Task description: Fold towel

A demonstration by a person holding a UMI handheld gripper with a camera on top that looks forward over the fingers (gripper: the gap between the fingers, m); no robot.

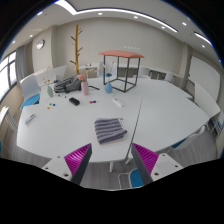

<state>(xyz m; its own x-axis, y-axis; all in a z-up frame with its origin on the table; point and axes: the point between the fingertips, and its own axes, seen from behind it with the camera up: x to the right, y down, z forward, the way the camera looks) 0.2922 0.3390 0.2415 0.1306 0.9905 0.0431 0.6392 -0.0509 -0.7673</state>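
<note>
A grey striped towel [110, 129] lies folded into a small rectangle on the white table [75, 120], just ahead of my fingers and slightly between them. My gripper [112, 158] is held above the table's near edge, apart from the towel. Its fingers [76, 158] with magenta pads stand wide apart and hold nothing.
A seam runs across the table right of the towel. At the far side lie bottles, a black object [74, 100] and small items [119, 102]. A small table with an orange top [124, 55] and a wooden coat stand [78, 45] stand beyond. A blue chair seat [136, 178] shows below.
</note>
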